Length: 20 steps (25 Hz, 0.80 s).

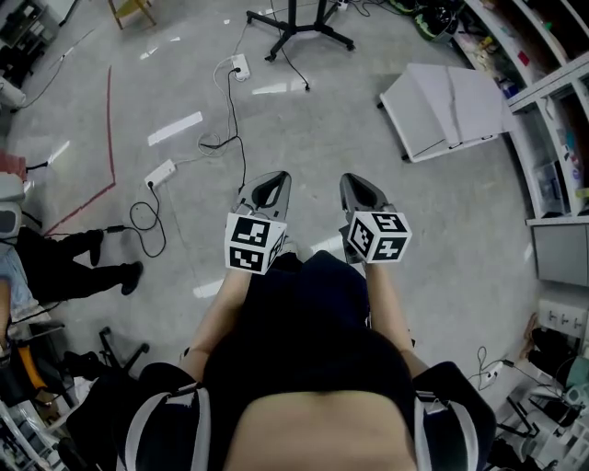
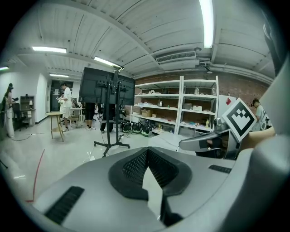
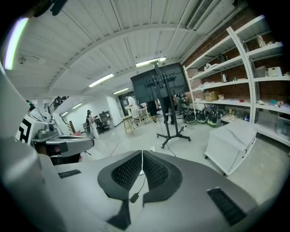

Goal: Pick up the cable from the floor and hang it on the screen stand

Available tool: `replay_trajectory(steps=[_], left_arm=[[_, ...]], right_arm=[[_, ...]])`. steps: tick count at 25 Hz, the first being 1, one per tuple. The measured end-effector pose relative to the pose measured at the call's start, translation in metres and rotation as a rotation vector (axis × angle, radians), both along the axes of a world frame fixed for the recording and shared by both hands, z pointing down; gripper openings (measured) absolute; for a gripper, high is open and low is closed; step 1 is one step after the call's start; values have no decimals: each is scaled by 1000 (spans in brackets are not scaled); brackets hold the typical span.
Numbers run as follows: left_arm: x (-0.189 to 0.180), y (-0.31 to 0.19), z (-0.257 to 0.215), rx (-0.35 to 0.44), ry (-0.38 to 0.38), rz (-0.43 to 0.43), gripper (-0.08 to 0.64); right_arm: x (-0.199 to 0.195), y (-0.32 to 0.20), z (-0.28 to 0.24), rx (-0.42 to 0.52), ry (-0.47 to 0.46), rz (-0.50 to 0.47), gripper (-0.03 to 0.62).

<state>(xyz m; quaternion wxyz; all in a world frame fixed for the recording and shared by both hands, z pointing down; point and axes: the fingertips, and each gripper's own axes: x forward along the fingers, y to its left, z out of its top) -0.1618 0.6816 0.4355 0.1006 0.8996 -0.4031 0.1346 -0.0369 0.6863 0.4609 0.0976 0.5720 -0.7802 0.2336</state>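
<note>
A black cable point(image 1: 296, 66) runs from the screen stand's base point(image 1: 299, 28) across the floor and ends in a plug. The right gripper view shows that plug end point(image 3: 134, 197) on the floor, through the slot below the pads. A second black cable point(image 1: 235, 120) leads from a white power strip point(image 1: 240, 66) to another strip point(image 1: 159, 172) and a loop point(image 1: 147, 221). My left gripper point(image 1: 270, 179) point(image 2: 147, 152) and right gripper point(image 1: 354, 181) point(image 3: 142, 154) are held side by side above the floor, both shut and empty. The stand with its dark screen point(image 2: 107, 86) point(image 3: 158, 84) is ahead.
A white cabinet point(image 1: 446, 106) point(image 3: 231, 140) lies ahead on the right, with shelving point(image 1: 552, 83) point(image 2: 181, 104) behind it. A red tape line point(image 1: 110, 120) marks the floor at left. A person's legs point(image 1: 83, 267) and clutter are at the left edge. Several people stand far back point(image 2: 67, 106).
</note>
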Motion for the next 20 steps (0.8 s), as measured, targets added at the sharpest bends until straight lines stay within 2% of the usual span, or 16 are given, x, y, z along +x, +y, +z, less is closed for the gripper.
replay_trajectory(steps=[5,11,16,20], left_arm=[[-5,-7,9,-23,3,5,8],[-1,-18,19,-52,6,-6,8],[-2,-49,21,-57,3,-26,8],[11,-84,17,-48,-6,-34,8]], right_arm=[[-2,-7,4,-12,4,21,25],[-1,-26,5,-5,15,-3,25],[-10,-60,5,-3,-3,-32,25],[-2,-96,4,-9,-13,-58,25]])
